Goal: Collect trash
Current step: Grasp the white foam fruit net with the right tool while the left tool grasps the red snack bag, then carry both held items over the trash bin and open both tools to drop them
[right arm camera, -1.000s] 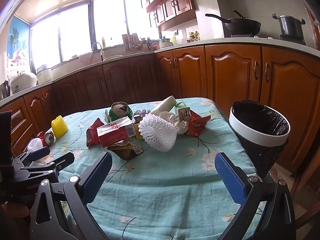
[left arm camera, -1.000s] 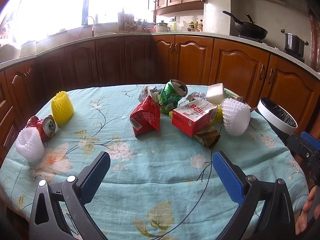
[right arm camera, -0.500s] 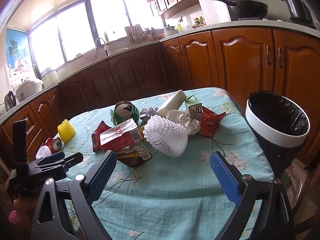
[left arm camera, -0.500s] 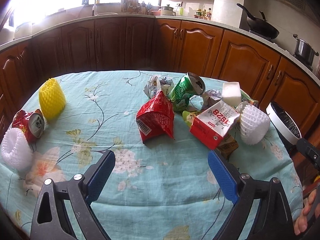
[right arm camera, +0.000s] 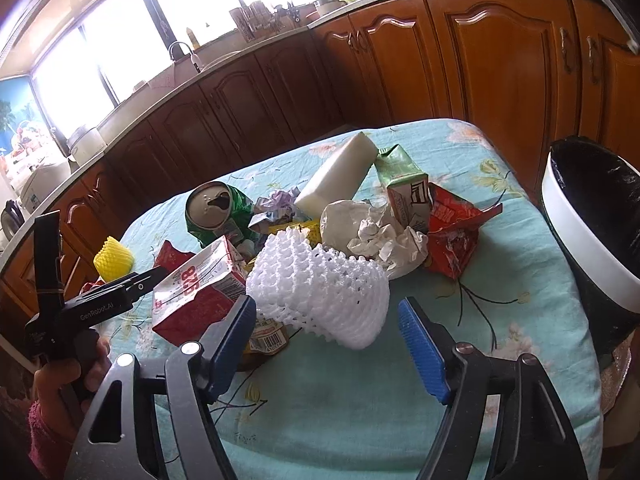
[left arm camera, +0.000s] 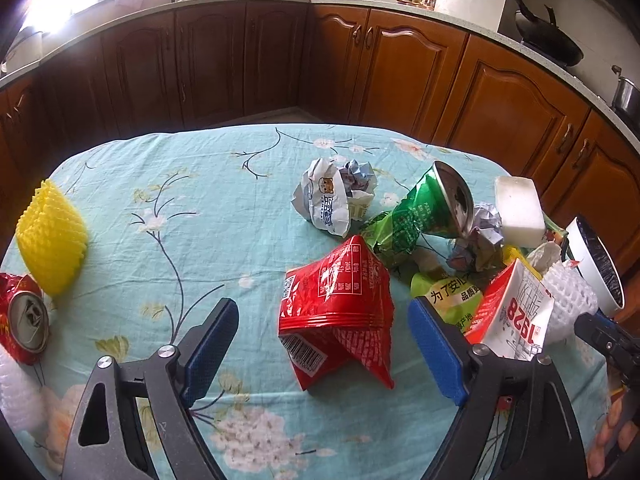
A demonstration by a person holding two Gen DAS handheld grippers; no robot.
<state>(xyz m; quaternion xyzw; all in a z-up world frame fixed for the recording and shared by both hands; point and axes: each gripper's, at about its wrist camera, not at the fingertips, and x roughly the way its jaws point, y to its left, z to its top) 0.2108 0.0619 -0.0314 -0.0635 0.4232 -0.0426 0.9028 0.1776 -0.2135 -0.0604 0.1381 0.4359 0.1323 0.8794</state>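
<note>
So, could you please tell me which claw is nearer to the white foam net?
Right. The right claw frames the white foam net, open and just short of it; the left claw is off to its side, around the red snack bag.

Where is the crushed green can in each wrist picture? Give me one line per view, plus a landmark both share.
Left wrist view: the green can lies right of centre, open top facing right, behind the red snack bag.
Right wrist view: the green can is left of centre, open top facing the camera, behind the red-and-white carton.
Shared landmark: the white foam block, just beyond the can.
</note>
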